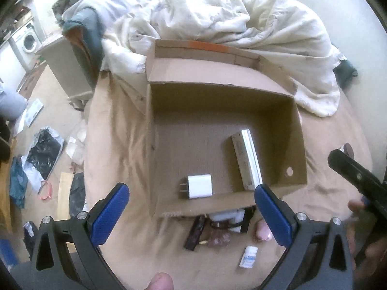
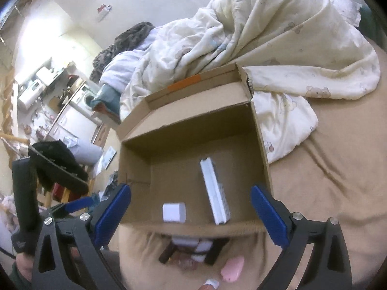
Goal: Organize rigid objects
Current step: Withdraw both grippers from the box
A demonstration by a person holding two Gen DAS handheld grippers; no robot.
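Observation:
An open cardboard box [image 1: 298, 145] [image 2: 262, 145] rests on a tan bedsheet. Inside it lie a white plug charger [image 1: 200, 186] [image 2: 174, 212] and a long white bar-shaped item [image 1: 246, 159] [image 2: 215, 191]. My left gripper [image 1: 191, 211] hovers open above the box's near wall, nothing between its blue pads. My right gripper [image 2: 191, 213] is likewise open and empty above the same wall. On the sheet in front of the box lie a dark stick [image 1: 194, 234], a small white bottle [image 1: 248, 256], a pink item [image 2: 232, 269] and a white-and-black cluster [image 1: 229, 218] [image 2: 193, 247].
A rumpled cream duvet [image 1: 217, 17] [image 2: 278, 43] is piled behind the box. Left of the bed, the floor holds bags and papers [image 1: 43, 154], with a washing machine [image 1: 29, 39] farther back. A black garment [image 2: 58, 162] hangs at the left in the right wrist view.

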